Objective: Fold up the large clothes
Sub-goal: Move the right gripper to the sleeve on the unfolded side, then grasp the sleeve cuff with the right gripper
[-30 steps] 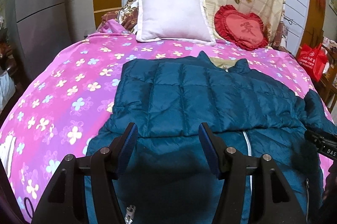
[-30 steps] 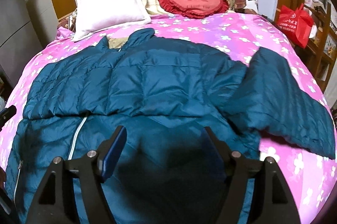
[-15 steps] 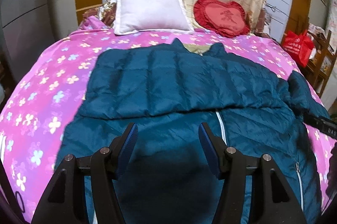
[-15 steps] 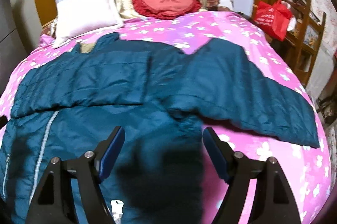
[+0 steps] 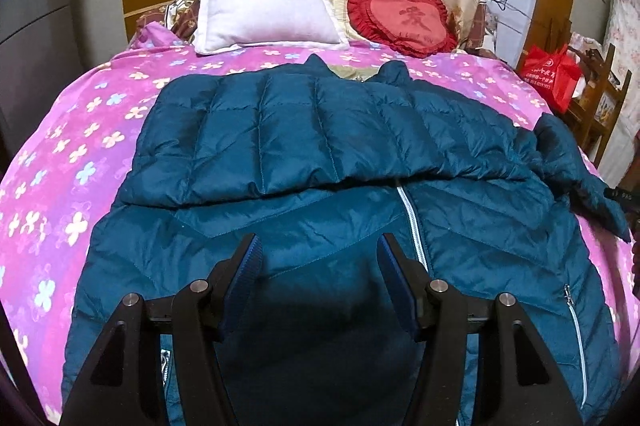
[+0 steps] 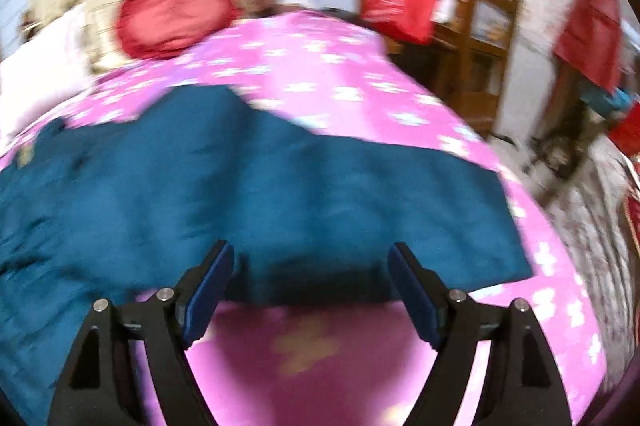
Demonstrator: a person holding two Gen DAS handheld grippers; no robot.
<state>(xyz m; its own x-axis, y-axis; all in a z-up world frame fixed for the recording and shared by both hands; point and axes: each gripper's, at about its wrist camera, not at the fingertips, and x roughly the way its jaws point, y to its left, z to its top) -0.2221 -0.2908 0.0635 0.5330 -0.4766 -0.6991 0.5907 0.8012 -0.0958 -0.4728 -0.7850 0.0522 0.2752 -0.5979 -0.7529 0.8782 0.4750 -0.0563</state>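
Observation:
A large teal down jacket point(image 5: 320, 154) lies zipped and front-up on the pink flowered bed point(image 5: 60, 154). One sleeve is folded across its chest. The other sleeve point(image 6: 360, 186) lies spread out to the right over the bed in the blurred right wrist view. My left gripper point(image 5: 318, 258) is open and empty above the jacket's lower front, just left of the white zipper point(image 5: 412, 222). My right gripper point(image 6: 310, 266) is open and empty, hovering at the near edge of the spread sleeve.
A white pillow point(image 5: 268, 10) and a red heart cushion point(image 5: 404, 16) lean at the headboard. A red bag point(image 5: 550, 74) and wooden shelves point(image 6: 480, 38) stand beside the bed's right side. A grey cabinet is on the left.
The left gripper has shifted right along the jacket's lower front. The right gripper has swung fast to the right, from over the jacket body to the outstretched sleeve.

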